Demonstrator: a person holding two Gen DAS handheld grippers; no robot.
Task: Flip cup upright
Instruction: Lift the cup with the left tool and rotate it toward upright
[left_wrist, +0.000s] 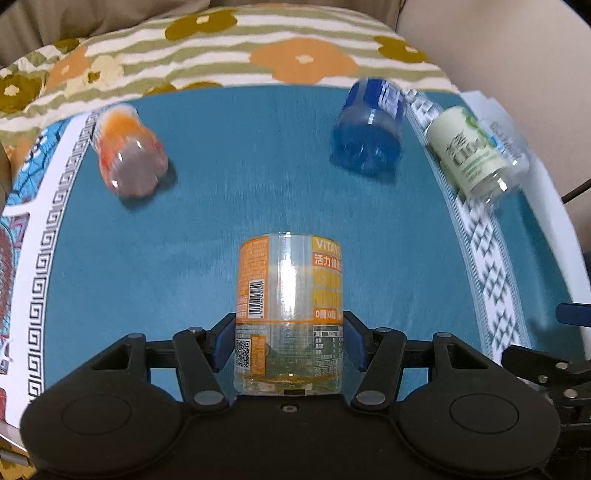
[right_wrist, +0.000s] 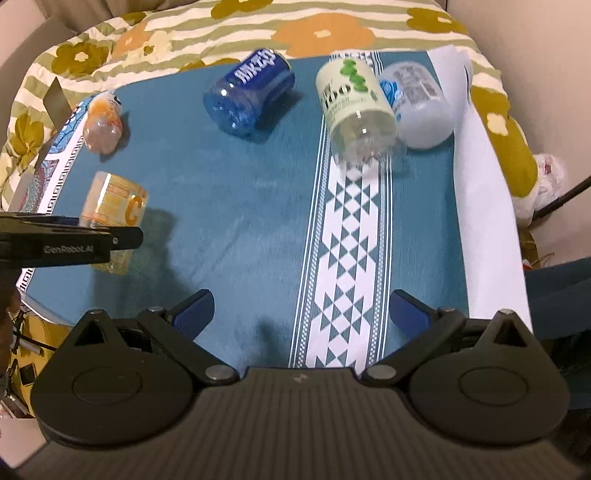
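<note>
My left gripper (left_wrist: 290, 341) is shut on a clear cup with an orange label (left_wrist: 290, 295), which stands upright between the blue pads on the teal cloth. The same cup (right_wrist: 112, 208) shows at the left of the right wrist view, behind the left gripper's black body (right_wrist: 70, 240). My right gripper (right_wrist: 301, 314) is open and empty above the cloth's white patterned stripe. Four other cups lie on their sides: an orange one (left_wrist: 127, 155) (right_wrist: 103, 123), a blue one (left_wrist: 369, 127) (right_wrist: 251, 98), a pale green one (left_wrist: 472, 151) (right_wrist: 354, 107) and a whitish one (right_wrist: 419, 105).
The teal cloth (right_wrist: 240, 206) covers a table with a white patterned stripe (right_wrist: 343, 277) on its right part. A flowered blanket (left_wrist: 258, 55) lies behind the table. The right gripper shows at the right edge of the left wrist view (left_wrist: 546, 365).
</note>
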